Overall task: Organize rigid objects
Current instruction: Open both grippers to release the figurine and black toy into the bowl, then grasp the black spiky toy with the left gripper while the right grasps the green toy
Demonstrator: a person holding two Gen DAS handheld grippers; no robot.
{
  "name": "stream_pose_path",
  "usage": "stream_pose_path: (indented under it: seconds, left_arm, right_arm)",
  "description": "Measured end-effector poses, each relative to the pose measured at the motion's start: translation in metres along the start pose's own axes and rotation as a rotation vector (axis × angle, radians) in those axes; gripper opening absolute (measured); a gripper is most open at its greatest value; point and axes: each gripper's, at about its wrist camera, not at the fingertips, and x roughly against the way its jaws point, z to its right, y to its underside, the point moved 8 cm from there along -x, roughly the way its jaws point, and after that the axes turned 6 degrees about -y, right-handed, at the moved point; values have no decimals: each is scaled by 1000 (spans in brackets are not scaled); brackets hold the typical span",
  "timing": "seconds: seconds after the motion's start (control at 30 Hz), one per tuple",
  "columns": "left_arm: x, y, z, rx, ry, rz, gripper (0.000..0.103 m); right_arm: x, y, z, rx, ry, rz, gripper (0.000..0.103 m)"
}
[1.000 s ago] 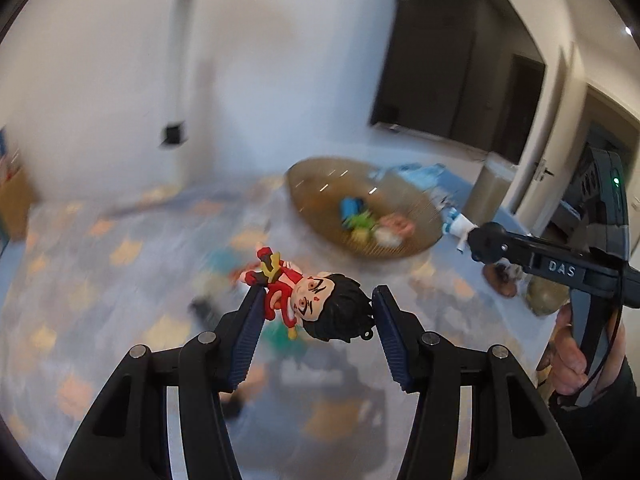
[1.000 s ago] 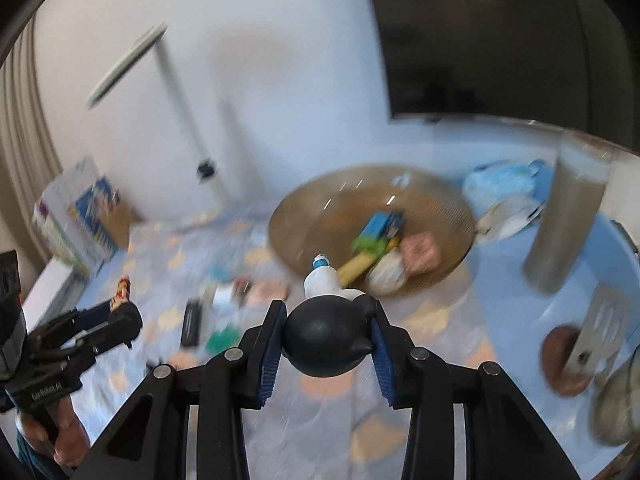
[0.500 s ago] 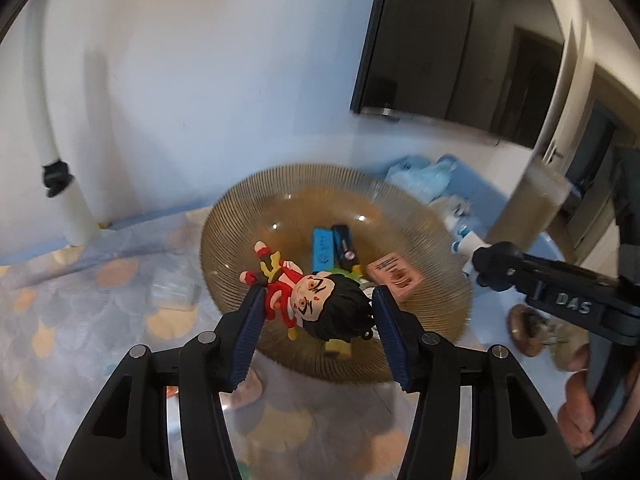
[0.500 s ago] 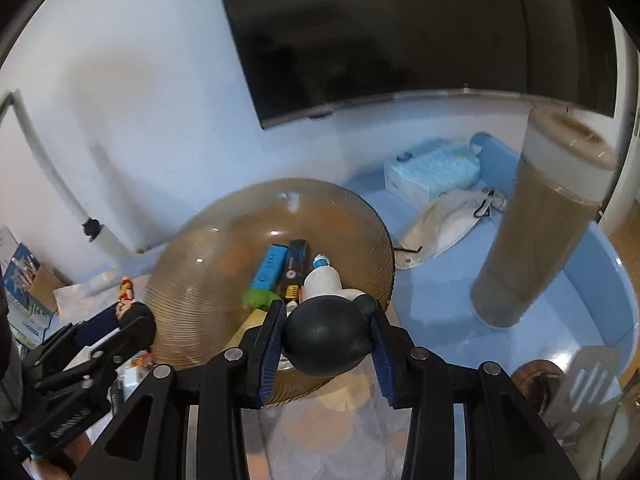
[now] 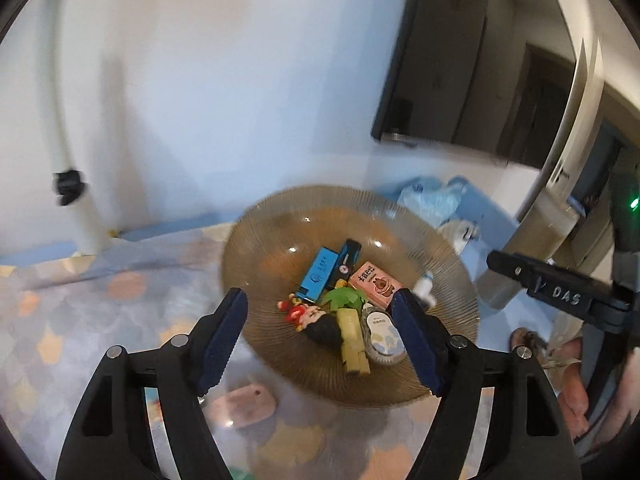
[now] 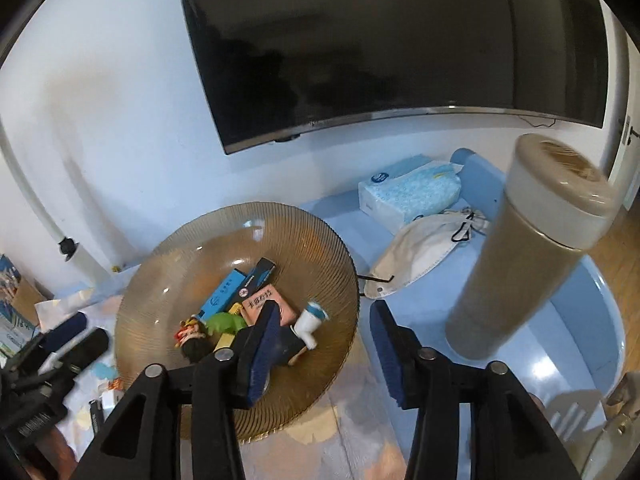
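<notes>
- Two grippers hang over the ribbed amber bowl (image 6: 240, 216) with jaws spread wide and nothing between them: the left gripper (image 5: 320, 332) and the right gripper (image 6: 324, 344).
- The step in hand looks like the release: the doll figure (image 5: 310, 320) lies inside the bowl beside the yellow block (image 5: 352, 340), and the white-and-blue toy (image 6: 308, 322) lies toward the bowl's right rim, next to the pink box (image 6: 266, 302).
- The blue box (image 5: 318, 276) and the green piece (image 5: 344, 298) share the bowl's middle.
- Half a second ago each gripper was clamped on its toy above the bowl; now both toys are down and the jaws have parted.
- Next, I judge, both grippers should lift clear without knocking the rim, then go for what remains on the surface, such as the pink oval piece (image 5: 244, 404) near the bowl's near-left edge.
- The tall beige cylinder (image 6: 532, 248) stands close on the right, so the right gripper's retreat wants care.
</notes>
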Motion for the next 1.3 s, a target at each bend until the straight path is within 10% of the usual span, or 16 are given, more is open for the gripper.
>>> stream_pose_path:
  seconds: [0.47,0.57,0.8,1.3]
  left_arm:
    - [170,50,-93,131,-177,190,90]
    - [167,95,-136,204,-381,139,90]
    - [123,188,-193,328,-487,-3,90]
    - [112,201,-176,166,-594,-29,90]
  right_arm:
    - [66,60,-116,132,-230,-3,62]
    - [52,100,-142,168,-272,-77,62]
    - [-2,190,-176,353,-261,-127,62]
    - [-19,205,-177,441,-193,-150,64]
